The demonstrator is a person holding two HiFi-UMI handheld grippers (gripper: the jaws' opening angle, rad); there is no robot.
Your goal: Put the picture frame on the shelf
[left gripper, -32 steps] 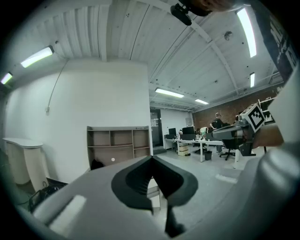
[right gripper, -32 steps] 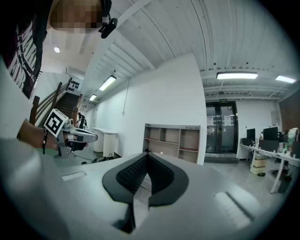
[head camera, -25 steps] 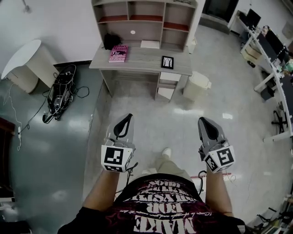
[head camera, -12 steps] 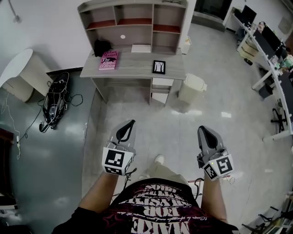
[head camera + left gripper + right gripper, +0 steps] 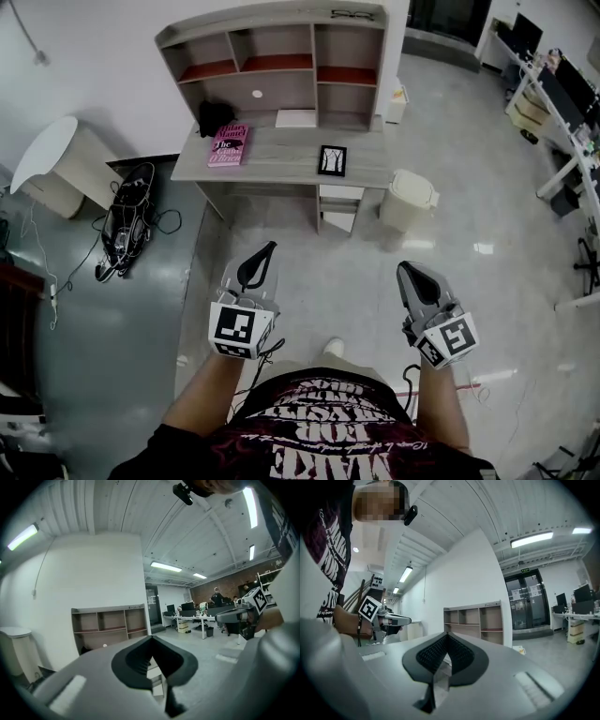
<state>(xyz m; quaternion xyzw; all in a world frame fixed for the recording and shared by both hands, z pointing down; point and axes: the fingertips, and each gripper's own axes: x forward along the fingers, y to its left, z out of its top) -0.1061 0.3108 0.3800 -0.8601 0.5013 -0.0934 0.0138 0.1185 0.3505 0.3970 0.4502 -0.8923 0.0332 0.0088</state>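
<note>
The picture frame (image 5: 332,160), black with a white picture, lies on the grey desk (image 5: 281,157) near its right end. Above the desk's back stands the shelf unit (image 5: 281,61) with open compartments, also seen far off in the left gripper view as the shelf (image 5: 110,625) and in the right gripper view as the shelf (image 5: 473,620). My left gripper (image 5: 265,249) and right gripper (image 5: 411,270) are held out level over the floor, well short of the desk. Both are shut with nothing between the jaws, as the left gripper (image 5: 152,638) and right gripper (image 5: 446,634) show close up.
A pink book (image 5: 227,144), a black bag (image 5: 216,116) and a white sheet (image 5: 295,118) lie on the desk. A cream bin (image 5: 410,201) stands right of it. At the left are a round white table (image 5: 52,155) and a black device with cables (image 5: 127,220) on the floor.
The desk and shelf have drawn nearer and sit lower in the head view as the person walks toward them. Both grippers stay shut and keep their place ahead of the body.
</note>
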